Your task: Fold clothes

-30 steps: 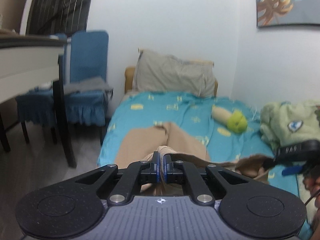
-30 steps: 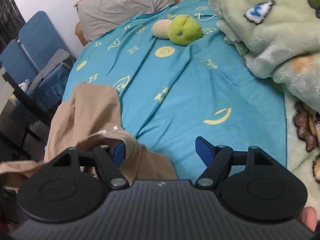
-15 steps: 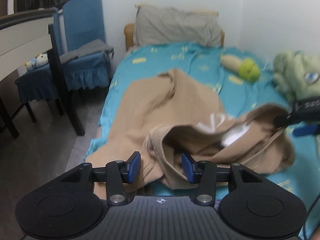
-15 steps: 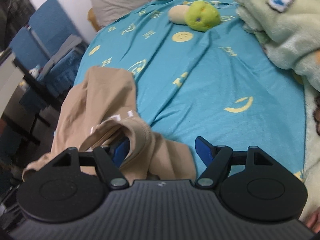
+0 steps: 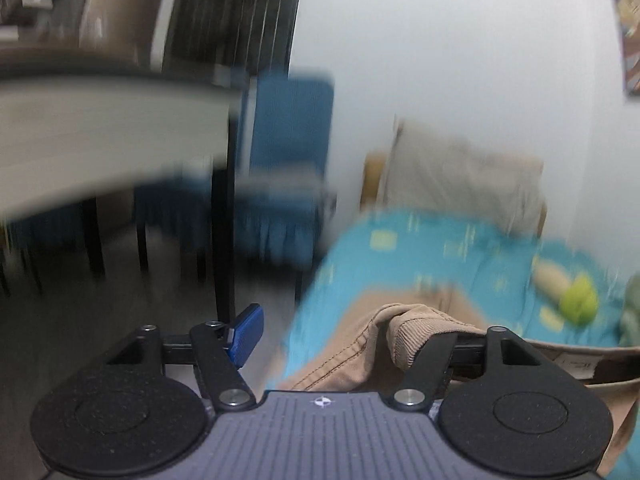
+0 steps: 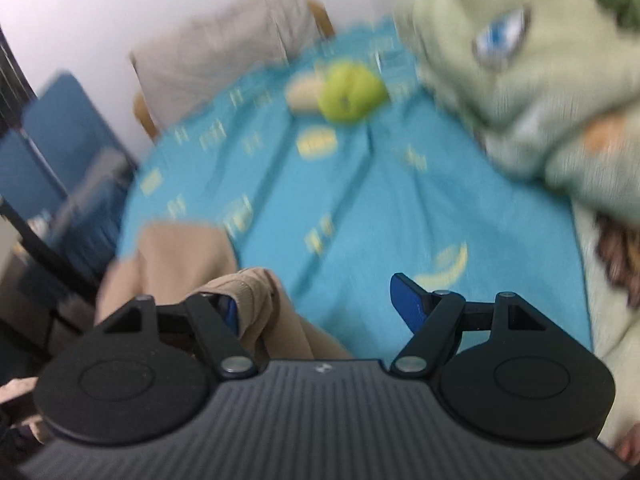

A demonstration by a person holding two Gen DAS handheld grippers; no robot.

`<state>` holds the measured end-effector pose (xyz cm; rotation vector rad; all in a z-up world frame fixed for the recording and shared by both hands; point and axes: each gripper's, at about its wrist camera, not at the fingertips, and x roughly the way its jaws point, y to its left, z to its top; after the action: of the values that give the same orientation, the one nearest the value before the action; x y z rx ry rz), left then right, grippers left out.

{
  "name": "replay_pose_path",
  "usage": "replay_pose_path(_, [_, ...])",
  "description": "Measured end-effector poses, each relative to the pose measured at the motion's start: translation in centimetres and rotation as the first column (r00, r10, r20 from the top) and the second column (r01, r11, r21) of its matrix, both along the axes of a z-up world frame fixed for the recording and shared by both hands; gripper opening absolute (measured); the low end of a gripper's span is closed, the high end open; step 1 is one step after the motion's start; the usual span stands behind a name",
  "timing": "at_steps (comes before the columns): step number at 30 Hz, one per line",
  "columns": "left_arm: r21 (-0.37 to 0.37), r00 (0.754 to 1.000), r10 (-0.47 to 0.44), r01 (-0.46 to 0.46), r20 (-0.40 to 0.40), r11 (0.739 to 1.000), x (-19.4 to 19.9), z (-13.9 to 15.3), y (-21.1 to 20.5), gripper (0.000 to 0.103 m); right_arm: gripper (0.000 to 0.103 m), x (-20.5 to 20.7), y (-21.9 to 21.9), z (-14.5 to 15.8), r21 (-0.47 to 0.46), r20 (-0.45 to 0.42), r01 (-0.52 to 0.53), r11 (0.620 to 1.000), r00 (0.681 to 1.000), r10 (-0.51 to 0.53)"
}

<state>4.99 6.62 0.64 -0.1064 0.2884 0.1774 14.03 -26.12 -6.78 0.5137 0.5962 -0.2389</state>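
Jaws apart — tan garment [image 5: 360, 356] draped

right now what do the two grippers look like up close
Both match: a ribbed dark grey body, two round black discs, black linkage arms with silver rivets, blue pads on the fingers. Left gripper; right gripper. A small white mark sits mid-body. No cables or sleeves are visible.

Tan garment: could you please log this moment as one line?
left gripper: open, jaws just opened, tan garment draped over one finger | right gripper: open, garment over one finger
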Motion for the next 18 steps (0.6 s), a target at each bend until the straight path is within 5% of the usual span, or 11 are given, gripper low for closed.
replay_pose_path(4, [-0.062,0.986,0.01,0.0,0.168,0.998,-2.5,6.7,-0.2,0.071,0.074,-2.4,0.6,7.3,-0.074,0.228,0.016,0.997,0.974,0.002])
replay_pose_path(9, [-0.106,0.943,0.019,0.017,0.333,0.994,-5.4,16.3,-0.4,0.071,0.074,-6.1,1.9,17.6,-0.173,0.452,0.055,0.983,0.891,0.03])
replay_pose_path(18, [-0.062,0.859,-0.021,0.062,0.511,0.996,-11.5,33.1,-1.0,0.071,0.075,-14.3,1.6,35.4,-0.209,0.656,0.071,0.975,0.75,0.086])
